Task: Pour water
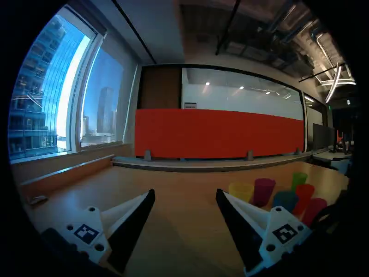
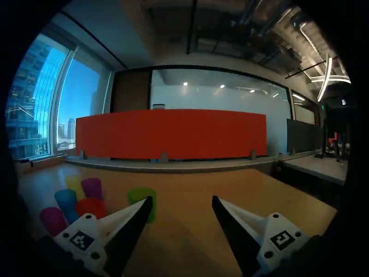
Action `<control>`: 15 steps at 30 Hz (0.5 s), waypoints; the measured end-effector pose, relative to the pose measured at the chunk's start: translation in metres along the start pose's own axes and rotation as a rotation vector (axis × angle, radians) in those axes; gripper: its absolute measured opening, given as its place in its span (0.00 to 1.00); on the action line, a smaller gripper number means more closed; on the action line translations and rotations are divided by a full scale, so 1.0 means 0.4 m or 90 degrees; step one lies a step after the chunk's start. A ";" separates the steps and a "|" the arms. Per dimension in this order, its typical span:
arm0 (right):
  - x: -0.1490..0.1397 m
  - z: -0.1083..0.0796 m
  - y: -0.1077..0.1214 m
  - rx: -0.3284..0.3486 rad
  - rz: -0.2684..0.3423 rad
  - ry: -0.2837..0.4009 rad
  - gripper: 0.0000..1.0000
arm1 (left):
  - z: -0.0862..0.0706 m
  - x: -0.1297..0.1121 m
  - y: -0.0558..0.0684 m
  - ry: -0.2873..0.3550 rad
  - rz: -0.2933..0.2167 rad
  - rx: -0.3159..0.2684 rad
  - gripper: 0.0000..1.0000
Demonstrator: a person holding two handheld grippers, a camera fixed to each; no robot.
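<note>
Wide apart and empty, my left gripper (image 1: 185, 191) hovered low over the wooden table (image 1: 138, 177), a black-and-white square marker (image 1: 86, 233) on each white finger. In the left gripper view, six plastic cups stood grouped on the table just beyond the right-hand finger: a yellow cup (image 1: 241, 191) and a purple cup (image 1: 264, 190) side by side nearest the finger, a blue cup (image 1: 285, 200), a red cup (image 1: 304, 193) and a pink cup (image 1: 314, 208) close behind them, and a green cup (image 1: 299, 179) farthest back. My right gripper (image 2: 181, 197) was likewise spread open with nothing between its fingers. In the right gripper view, the same cups sat to its left, with the green cup (image 2: 142, 197) standing alone just behind the left-hand fingertip, and the yellow cup (image 2: 74, 182), purple cup (image 2: 92, 187), blue cup (image 2: 67, 202), red cup (image 2: 90, 206) and pink cup (image 2: 52, 219) clustered farther left. Neither gripper touched any cup. An orange-red partition (image 1: 217, 134) ran along the far edge of the table, and tall windows (image 1: 55, 106) at the left looked out on city towers under a blue sky.
</note>
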State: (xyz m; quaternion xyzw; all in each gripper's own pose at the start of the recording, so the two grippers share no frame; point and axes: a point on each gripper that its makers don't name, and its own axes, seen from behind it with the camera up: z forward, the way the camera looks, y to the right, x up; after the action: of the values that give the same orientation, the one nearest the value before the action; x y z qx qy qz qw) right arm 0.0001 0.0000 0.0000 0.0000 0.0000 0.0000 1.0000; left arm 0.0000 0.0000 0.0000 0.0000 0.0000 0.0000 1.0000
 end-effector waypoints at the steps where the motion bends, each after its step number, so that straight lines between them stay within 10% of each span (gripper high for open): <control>1: 0.013 0.003 -0.003 0.001 -0.001 0.000 1.00 | 0.002 0.008 -0.001 0.000 0.000 0.000 0.98; 15: 0.204 0.025 -0.022 0.025 -0.014 -0.007 1.00 | 0.027 0.182 0.025 0.001 0.025 -0.031 0.98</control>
State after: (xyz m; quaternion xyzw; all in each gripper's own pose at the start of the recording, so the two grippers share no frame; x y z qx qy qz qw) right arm 0.0817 -0.0087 0.0098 0.0193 -0.0054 -0.0108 0.9997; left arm 0.0727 0.0101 0.0107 -0.0241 0.0010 0.0198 0.9995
